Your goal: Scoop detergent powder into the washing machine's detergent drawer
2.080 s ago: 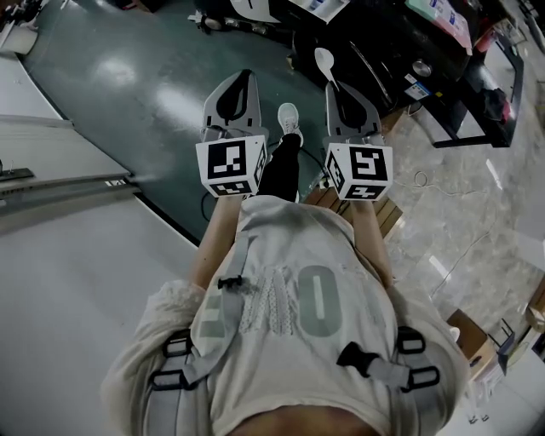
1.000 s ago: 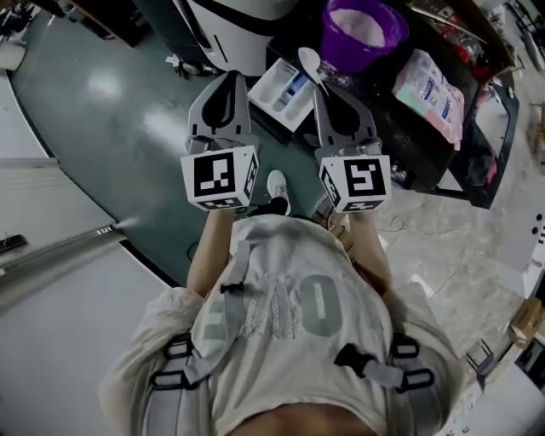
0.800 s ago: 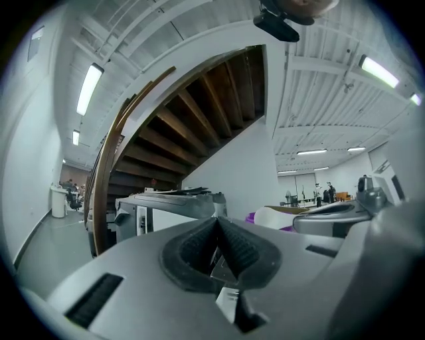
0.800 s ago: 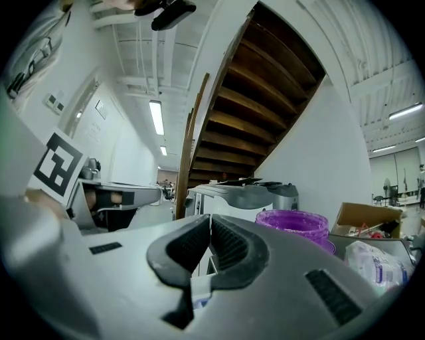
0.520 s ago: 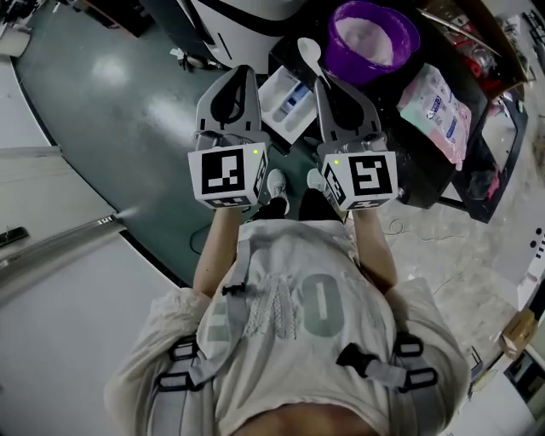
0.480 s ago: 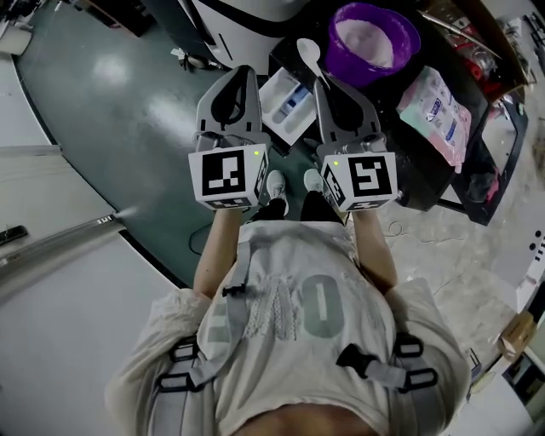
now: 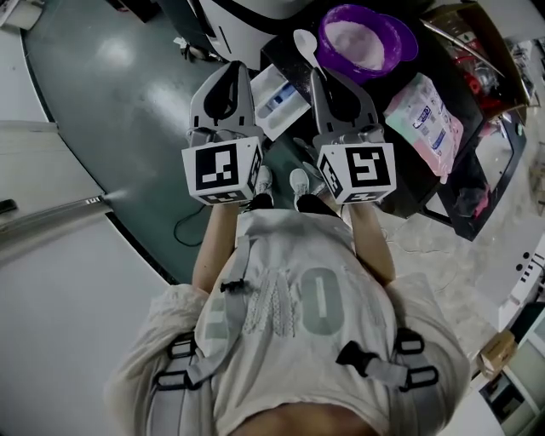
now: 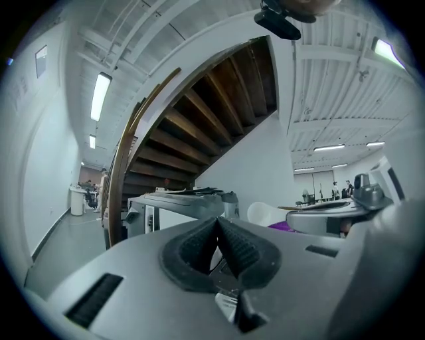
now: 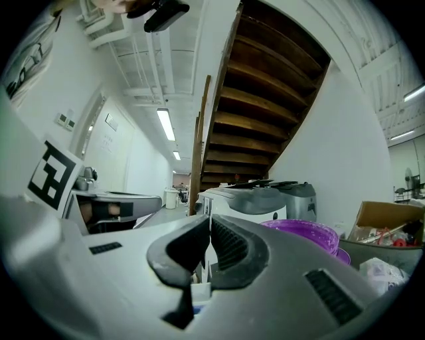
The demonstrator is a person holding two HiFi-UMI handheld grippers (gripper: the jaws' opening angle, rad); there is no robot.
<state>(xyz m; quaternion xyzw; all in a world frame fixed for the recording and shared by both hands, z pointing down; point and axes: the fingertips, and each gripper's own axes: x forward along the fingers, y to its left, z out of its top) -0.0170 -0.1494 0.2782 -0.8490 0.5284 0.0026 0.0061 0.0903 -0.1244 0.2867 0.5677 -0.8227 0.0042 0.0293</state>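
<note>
1 smooth white spoon [image 7: 304,41] clamped in right gripper [image 7: 316,75]; left gripper [image 7: 240,68] closed, empty.

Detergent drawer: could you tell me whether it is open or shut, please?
Open. The head view shows the detergent drawer pulled out of the washing machine, its compartments exposed from above.

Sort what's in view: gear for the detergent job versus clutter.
Job:
spoon, clamped in the right gripper
purple tub of powder
detergent drawer

Lying about:
pink-and-white packet
cardboard box
</note>
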